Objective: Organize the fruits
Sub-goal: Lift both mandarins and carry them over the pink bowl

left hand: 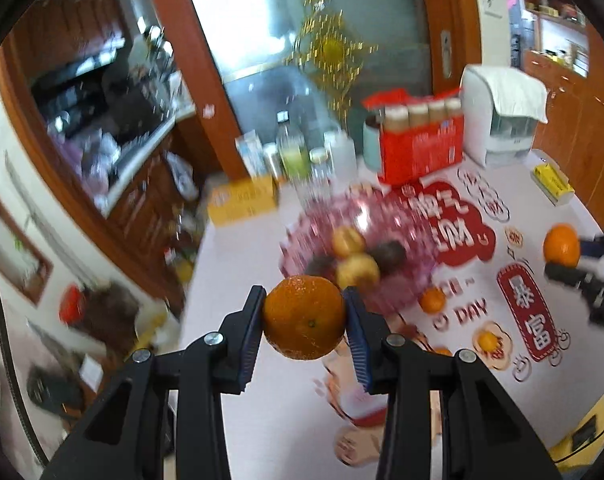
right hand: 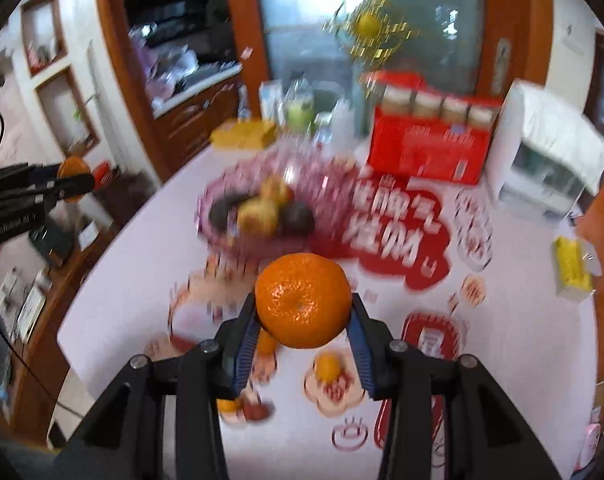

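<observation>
My left gripper (left hand: 304, 312) is shut on an orange (left hand: 304, 318) and holds it above the table, just short of the pink glass bowl (left hand: 406, 216). The bowl holds two yellow fruits (left hand: 348, 242) and two dark fruits (left hand: 389, 255). My right gripper (right hand: 303, 312) is shut on another orange (right hand: 303, 300), also in the air, near the bowl (right hand: 322, 184). The right gripper with its orange (left hand: 561, 245) shows at the right of the left wrist view. The left gripper (right hand: 72, 182) shows at the left of the right wrist view. A small orange (left hand: 432, 300) lies on the table beside the bowl.
A white tablecloth (right hand: 482, 360) with red prints covers the table. At the back stand a red drinks box (left hand: 420, 152), a white appliance (left hand: 502, 120), bottles (left hand: 294, 152) and a yellow box (left hand: 242, 202). A yellow pack (right hand: 572, 266) lies at the right edge.
</observation>
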A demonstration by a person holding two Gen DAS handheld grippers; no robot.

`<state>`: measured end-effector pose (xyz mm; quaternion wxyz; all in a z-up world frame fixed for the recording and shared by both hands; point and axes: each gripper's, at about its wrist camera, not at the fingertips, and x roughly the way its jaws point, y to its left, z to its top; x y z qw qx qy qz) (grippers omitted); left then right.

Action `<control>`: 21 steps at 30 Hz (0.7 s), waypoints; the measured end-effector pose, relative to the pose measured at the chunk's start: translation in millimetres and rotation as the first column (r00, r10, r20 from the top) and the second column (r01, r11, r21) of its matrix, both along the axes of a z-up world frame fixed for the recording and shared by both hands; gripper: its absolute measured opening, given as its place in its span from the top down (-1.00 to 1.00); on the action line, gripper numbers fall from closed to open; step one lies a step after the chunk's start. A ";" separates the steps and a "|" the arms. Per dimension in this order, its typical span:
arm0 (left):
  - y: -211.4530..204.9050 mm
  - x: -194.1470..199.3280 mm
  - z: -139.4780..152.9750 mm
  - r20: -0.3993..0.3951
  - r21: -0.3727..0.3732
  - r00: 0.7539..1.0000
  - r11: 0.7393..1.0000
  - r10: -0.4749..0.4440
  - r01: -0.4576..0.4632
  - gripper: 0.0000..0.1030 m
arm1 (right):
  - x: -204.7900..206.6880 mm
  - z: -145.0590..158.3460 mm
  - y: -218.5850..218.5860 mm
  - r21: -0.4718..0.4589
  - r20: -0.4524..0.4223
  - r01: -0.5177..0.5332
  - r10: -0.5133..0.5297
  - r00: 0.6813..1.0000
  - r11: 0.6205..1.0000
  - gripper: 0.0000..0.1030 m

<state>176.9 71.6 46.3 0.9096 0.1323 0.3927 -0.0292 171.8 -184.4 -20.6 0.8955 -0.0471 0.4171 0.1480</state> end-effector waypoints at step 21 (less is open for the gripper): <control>16.7 172.0 -108.9 -0.170 -0.102 0.977 0.989 -0.127 0.110 0.27 | 169.6 -39.8 94.8 -0.016 -0.127 0.187 -0.187 0.974 0.982 0.17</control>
